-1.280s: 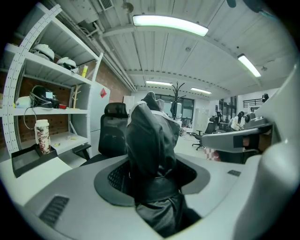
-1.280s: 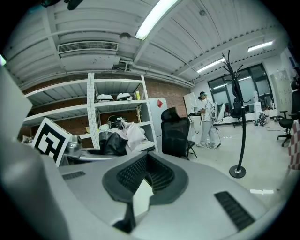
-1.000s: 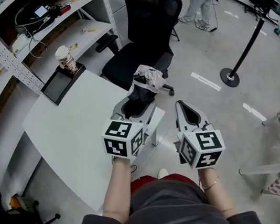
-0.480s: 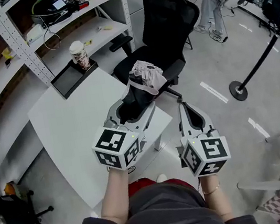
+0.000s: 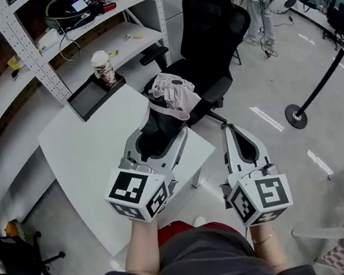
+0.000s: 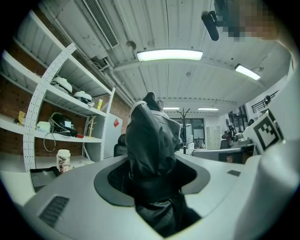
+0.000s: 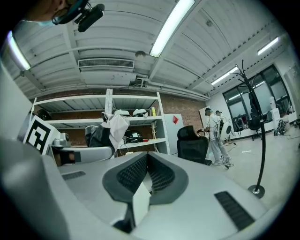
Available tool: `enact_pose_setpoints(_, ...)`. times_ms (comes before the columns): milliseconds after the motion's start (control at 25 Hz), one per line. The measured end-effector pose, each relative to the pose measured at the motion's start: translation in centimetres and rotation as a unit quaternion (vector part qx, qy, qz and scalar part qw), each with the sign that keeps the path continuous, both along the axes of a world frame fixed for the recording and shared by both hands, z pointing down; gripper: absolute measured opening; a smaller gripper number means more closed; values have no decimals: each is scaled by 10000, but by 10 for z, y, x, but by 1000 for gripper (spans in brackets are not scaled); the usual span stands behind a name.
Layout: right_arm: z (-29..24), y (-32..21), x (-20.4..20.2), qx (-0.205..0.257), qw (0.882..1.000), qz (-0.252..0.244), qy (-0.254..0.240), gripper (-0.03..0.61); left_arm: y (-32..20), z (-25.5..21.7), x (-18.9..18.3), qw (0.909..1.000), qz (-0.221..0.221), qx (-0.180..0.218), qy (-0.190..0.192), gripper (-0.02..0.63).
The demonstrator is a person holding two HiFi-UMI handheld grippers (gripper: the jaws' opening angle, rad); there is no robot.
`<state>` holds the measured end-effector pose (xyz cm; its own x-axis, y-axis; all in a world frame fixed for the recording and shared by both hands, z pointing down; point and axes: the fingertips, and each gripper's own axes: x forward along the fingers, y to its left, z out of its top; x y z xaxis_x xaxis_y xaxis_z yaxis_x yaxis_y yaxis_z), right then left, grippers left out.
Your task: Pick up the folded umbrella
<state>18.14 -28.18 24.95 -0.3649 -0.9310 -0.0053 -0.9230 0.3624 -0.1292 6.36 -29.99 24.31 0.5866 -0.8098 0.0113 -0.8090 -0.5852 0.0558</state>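
white table (image 5: 77, 156), the landmark for all that follows. metal shelving rack (image 5: 19, 41) stands behind the table's far side. black office chair (image 5: 215, 22) sits just beyond the table's right corner. folded umbrella (image 5: 170, 96), black with a pale bunched end, is held in the air over the table's edge on the chair side. left gripper (image 5: 164, 123) is clamped on the umbrella's black body, jaws part-way apart around it. right gripper (image 5: 233, 133) hangs off the table's right edge, jaws together with nothing between them. black tray (image 5: 90, 96) lies on the table's far corner; a paper cup (image 5: 103, 68) stands in it.
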Motion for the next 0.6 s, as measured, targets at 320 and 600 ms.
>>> enact_pose_setpoints(320,-15,4,-2,266,9996,-1,-36,18,10,-12,-20,9994,-256,194,156,236)
enact_pose_setpoints(600,-20,6,-2,355,9993,41,-54,18,14,-14,-45,9980,-558,210,214,236)
